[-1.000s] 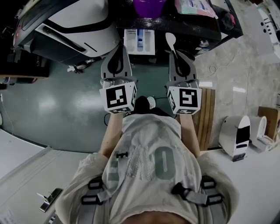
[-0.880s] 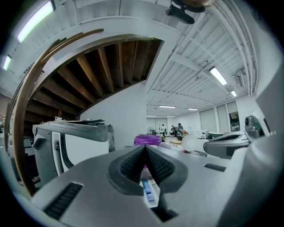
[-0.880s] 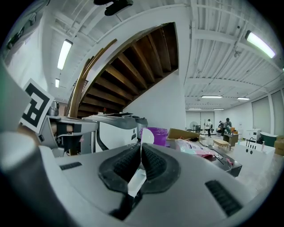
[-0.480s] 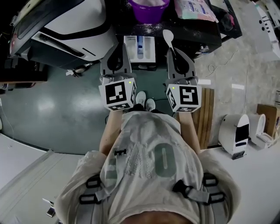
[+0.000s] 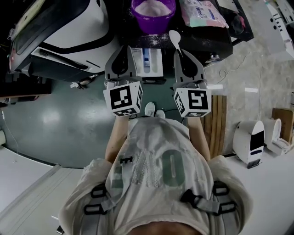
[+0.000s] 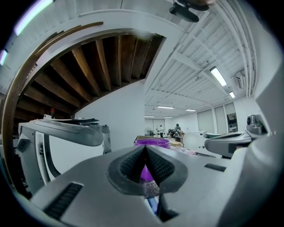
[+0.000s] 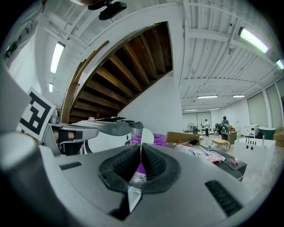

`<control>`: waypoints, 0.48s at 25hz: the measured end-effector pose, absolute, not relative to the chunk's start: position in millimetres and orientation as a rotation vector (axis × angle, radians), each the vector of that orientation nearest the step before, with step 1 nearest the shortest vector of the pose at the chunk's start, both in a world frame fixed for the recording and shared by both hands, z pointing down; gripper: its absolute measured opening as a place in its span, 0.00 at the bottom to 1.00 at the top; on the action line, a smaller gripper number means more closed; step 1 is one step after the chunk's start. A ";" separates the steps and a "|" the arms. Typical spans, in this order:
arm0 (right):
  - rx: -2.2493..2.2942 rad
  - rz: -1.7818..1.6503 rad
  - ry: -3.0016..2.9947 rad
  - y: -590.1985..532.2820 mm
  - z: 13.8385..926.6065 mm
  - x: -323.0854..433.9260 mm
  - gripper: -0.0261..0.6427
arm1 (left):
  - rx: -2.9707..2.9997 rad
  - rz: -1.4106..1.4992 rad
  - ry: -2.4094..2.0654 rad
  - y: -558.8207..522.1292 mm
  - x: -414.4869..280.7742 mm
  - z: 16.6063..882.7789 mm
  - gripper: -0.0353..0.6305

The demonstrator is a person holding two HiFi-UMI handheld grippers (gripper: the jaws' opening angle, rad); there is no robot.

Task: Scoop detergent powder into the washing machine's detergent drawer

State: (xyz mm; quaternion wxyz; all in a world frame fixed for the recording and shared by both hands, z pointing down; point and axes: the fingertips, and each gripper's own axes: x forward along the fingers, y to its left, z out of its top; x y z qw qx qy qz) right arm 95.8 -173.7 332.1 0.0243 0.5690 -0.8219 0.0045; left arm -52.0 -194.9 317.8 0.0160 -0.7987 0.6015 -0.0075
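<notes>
Right gripper clamped on white spoon — spoon bowl just short of purple tub. Left gripper closed, empty — by the detergent drawer on the tub's near side.

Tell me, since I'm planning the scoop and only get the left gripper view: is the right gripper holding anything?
Observer: Yes, the right gripper is shut on a white plastic spoon, its handle between the fingers.
Operator: Is there powder in the purple tub?
Observer: The head view shows the purple round tub holding white powder.
Operator: And the drawer?
Observer: The white detergent drawer stands pulled out, between the left gripper and the right one.
</notes>
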 end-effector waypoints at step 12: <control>1.755 0.059 -2.541 -237.0 282.9 103.7 0.05 | -2.491 -0.039 1.863 -257.8 -43.9 270.0 0.08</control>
